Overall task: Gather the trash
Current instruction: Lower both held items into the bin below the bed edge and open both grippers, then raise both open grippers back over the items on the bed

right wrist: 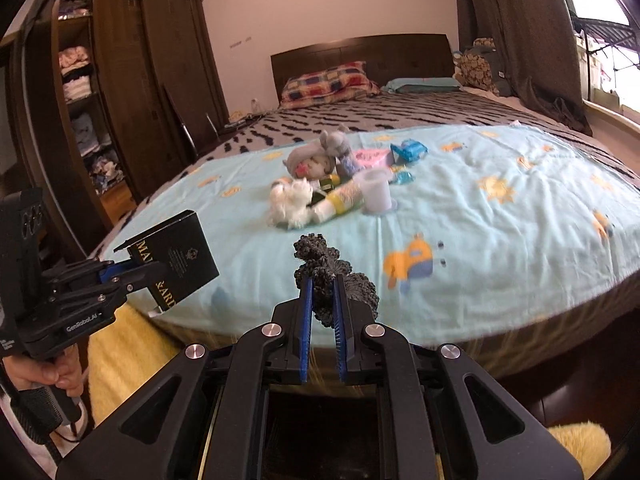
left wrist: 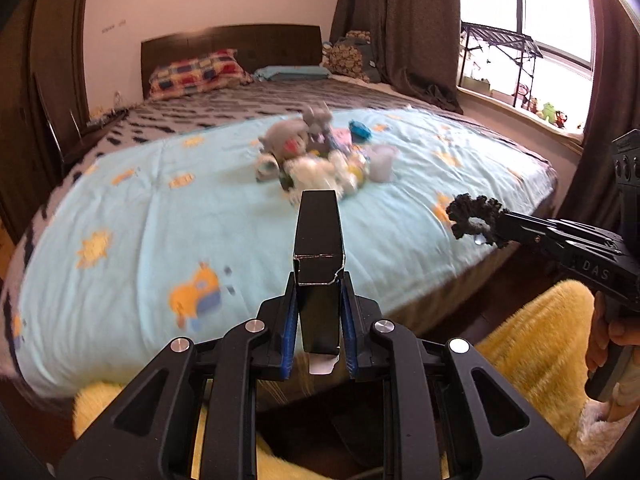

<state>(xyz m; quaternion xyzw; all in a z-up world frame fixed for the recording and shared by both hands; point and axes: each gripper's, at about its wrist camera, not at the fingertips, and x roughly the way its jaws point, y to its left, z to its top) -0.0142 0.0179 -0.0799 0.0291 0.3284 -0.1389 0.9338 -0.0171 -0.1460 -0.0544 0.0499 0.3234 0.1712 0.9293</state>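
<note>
Left fingers (left wrist: 318, 312) clamp black box (left wrist: 319, 248); right fingers (right wrist: 322, 304) pinch black scrunchie (right wrist: 320, 264), both above the bed edge (right wrist: 480, 344).

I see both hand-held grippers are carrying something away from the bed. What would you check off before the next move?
1. Left hand-held gripper firmly shut on the black box: ok.
2. Right hand-held gripper firmly shut on the black frilly scrunchie: ok.
3. Box whole: not ok, its upper edge looks torn.
4. Two hand-held grippers apart from each other: ok.
5. A bin or bag ready to receive these: cannot tell, none in view.
6. More to collect: not ok, a pile of toys, a cup and wrappers lies on the blue blanket.
</note>
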